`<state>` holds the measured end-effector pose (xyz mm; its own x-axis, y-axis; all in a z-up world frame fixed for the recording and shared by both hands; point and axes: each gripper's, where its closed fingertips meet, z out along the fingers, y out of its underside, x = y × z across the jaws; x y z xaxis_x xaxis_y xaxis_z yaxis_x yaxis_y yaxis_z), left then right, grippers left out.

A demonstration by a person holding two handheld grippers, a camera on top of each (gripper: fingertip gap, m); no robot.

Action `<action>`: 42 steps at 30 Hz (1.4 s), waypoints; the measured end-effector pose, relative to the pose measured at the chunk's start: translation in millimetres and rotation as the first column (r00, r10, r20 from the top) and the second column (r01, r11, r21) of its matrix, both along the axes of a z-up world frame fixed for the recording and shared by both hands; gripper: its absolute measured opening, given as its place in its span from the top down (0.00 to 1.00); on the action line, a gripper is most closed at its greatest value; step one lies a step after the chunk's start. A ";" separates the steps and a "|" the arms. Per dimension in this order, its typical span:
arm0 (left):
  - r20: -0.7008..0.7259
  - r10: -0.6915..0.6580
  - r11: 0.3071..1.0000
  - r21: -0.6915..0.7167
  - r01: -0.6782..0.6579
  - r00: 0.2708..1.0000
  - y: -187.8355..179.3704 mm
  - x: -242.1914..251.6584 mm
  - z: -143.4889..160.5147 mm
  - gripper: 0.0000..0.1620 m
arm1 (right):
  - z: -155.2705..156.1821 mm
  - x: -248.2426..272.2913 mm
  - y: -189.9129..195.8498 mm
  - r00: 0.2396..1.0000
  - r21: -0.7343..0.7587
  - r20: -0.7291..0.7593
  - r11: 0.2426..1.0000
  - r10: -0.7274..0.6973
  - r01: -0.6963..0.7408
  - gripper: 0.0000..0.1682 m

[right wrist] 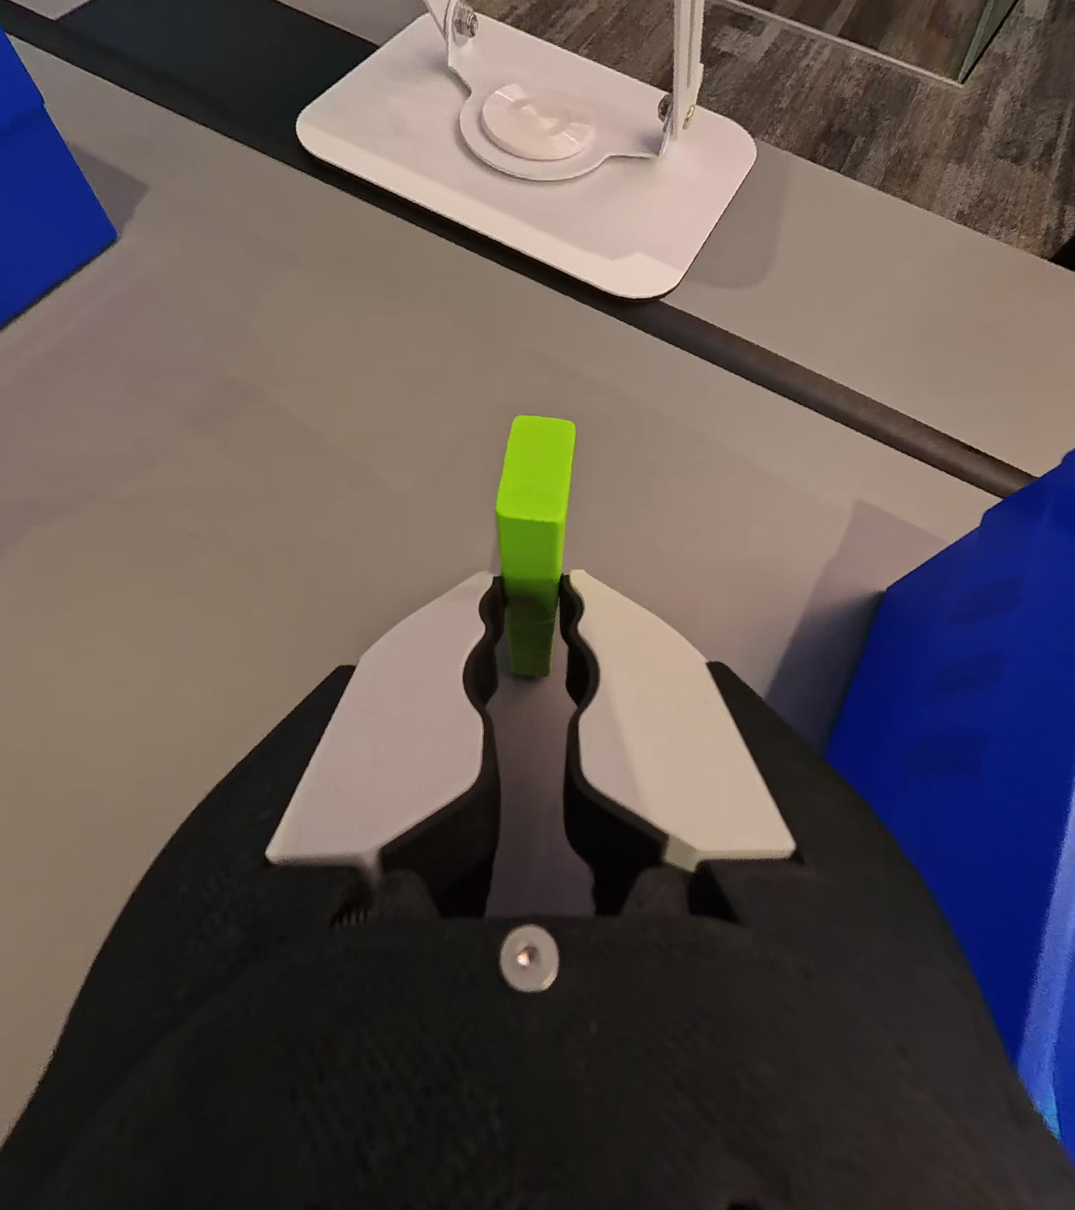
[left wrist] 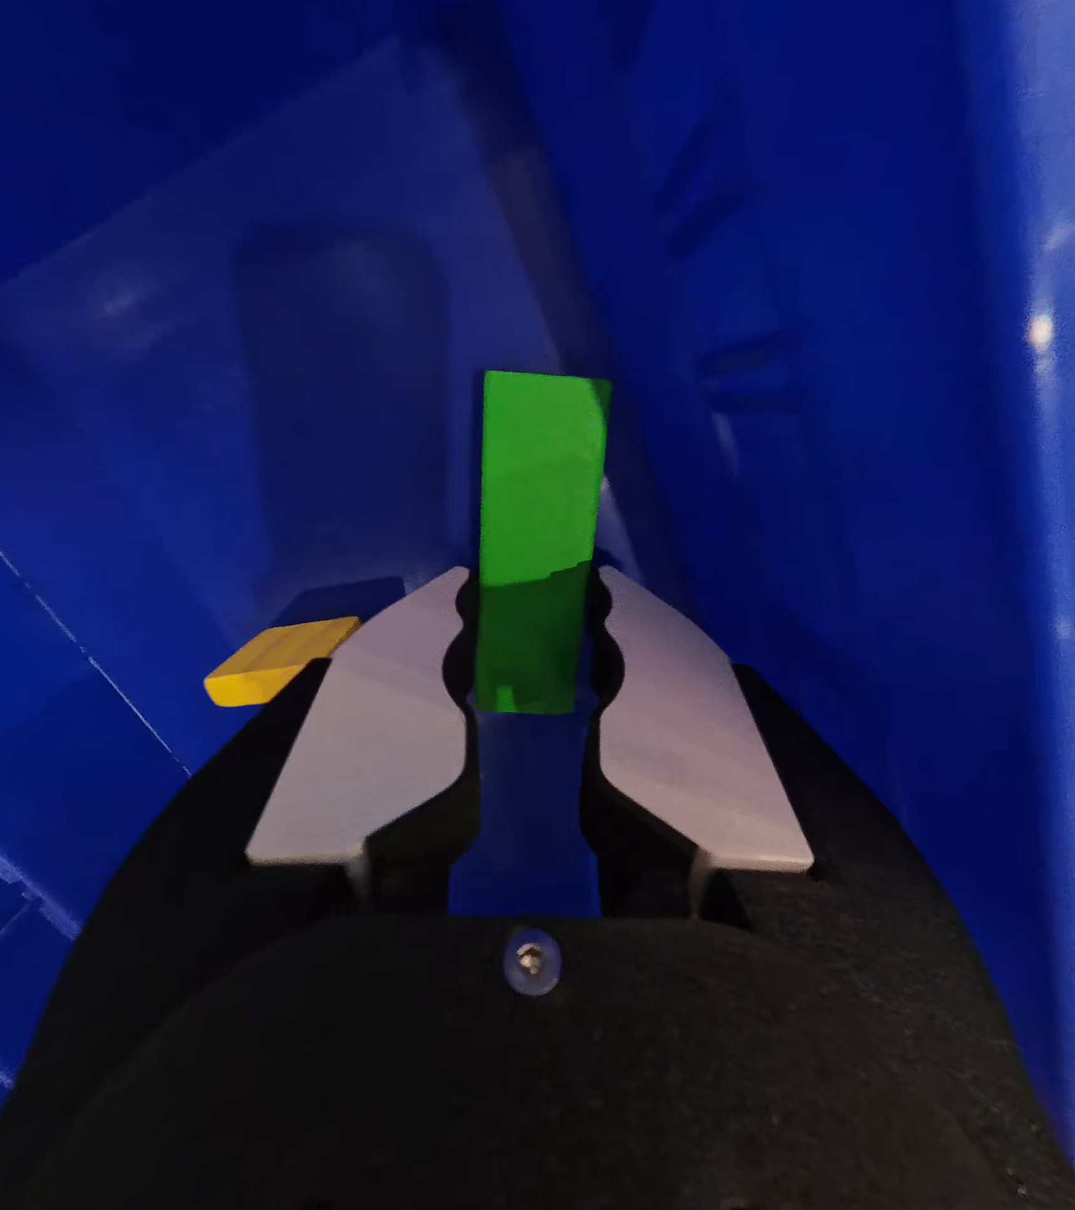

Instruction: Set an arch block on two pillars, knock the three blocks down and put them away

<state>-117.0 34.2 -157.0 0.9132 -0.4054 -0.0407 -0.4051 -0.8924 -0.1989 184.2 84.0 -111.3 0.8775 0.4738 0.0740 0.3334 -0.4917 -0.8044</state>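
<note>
— blocks? where were they?
— left gripper [left wrist: 533, 638] clamped a green block [left wrist: 538, 497] inside the blue bin [left wrist: 849, 327], yellow block [left wrist: 279, 661] beside it. right gripper [right wrist: 529, 628] pinched a lime block [right wrist: 535, 524] over the worktop [right wrist: 194, 491], near its far edge.

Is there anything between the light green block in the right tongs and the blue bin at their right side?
Nothing visible: only bare grey table separates the light green block, held by the right tongs, from the blue bin.

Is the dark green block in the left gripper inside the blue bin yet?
Inside: blue bin walls surround the dark green block.
</note>
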 end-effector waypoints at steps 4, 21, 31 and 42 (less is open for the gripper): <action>-0.029 -0.018 1.000 -0.003 0.018 0.999 0.7 -5.9 0.7 0.80 | -0.1 1.3 0.0 1.000 0.001 -0.013 1.000 -0.019 0.019 0.90; 0.084 -0.004 0.980 0.197 -0.013 0.996 1.9 -12.2 74.4 0.80 | -2.9 -4.1 -5.8 0.993 -0.013 -0.098 0.997 -0.071 0.070 0.90; 0.108 -0.020 0.975 0.223 -0.005 0.994 0.5 -7.7 83.4 0.80 | -8.4 -9.7 -5.3 0.995 -0.021 -0.095 0.999 -0.043 0.041 0.87; 0.109 -0.025 0.963 0.270 -0.005 0.994 -1.8 -8.6 99.2 0.80 | 2.6 -4.7 -2.4 0.997 0.036 -0.050 0.997 -0.063 0.065 0.73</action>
